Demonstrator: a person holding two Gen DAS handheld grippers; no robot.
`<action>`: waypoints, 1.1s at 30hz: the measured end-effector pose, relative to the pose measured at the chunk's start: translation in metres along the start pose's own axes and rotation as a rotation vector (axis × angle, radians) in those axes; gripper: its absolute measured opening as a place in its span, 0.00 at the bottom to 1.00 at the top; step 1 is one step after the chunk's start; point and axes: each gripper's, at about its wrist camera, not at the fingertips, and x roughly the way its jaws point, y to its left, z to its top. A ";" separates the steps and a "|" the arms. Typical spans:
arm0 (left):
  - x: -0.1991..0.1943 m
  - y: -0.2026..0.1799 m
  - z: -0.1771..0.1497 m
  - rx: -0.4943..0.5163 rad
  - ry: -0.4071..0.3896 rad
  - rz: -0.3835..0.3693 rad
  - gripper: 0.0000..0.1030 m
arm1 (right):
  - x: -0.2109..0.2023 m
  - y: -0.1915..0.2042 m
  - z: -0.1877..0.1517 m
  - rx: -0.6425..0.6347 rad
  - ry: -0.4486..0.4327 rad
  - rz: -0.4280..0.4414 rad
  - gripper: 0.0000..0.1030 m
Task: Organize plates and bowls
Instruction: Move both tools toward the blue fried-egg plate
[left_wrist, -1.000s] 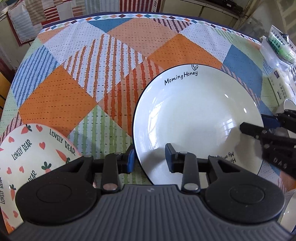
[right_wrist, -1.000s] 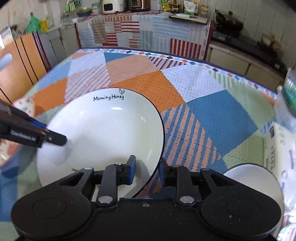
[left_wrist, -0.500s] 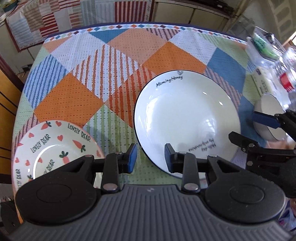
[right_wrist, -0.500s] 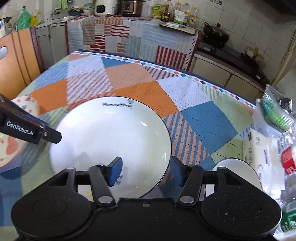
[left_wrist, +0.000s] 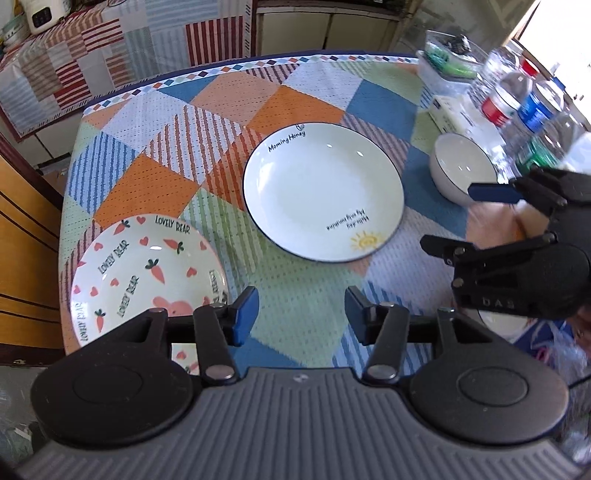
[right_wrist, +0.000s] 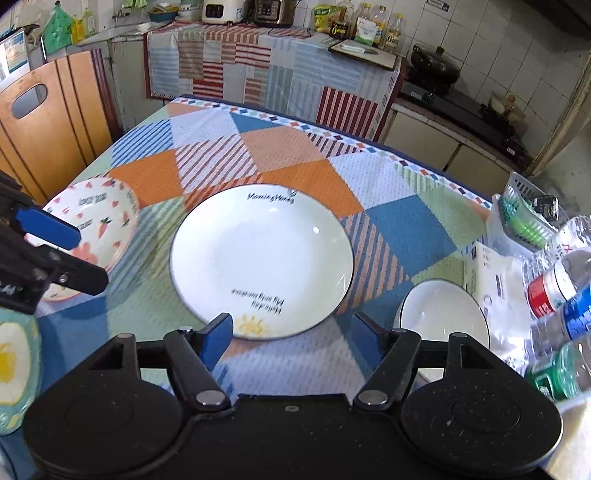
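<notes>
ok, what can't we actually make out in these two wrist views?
- Carrot-print Lovely Bear plate: near rim hidden behind the left hand-held gripper, left wrist view.
- Teal dish with yellow print: cut off by the left edge, right wrist view.
- Small lettering on the white Morning Honey plate: blurred, right wrist view.

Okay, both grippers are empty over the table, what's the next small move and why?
Probably lower the left gripper toward the carrot plate: its jaws have just been opening with nothing between them, and that plate lies apart from the white plate.
</notes>
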 end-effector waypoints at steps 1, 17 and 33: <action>-0.006 -0.001 -0.005 0.012 0.002 0.002 0.52 | -0.005 0.001 -0.002 0.005 0.002 0.001 0.78; -0.101 -0.001 -0.083 0.120 0.014 0.063 0.69 | -0.112 0.063 -0.033 -0.163 -0.060 0.057 0.84; -0.127 0.025 -0.164 0.114 0.056 0.085 0.89 | -0.136 0.132 -0.071 -0.260 -0.010 0.201 0.84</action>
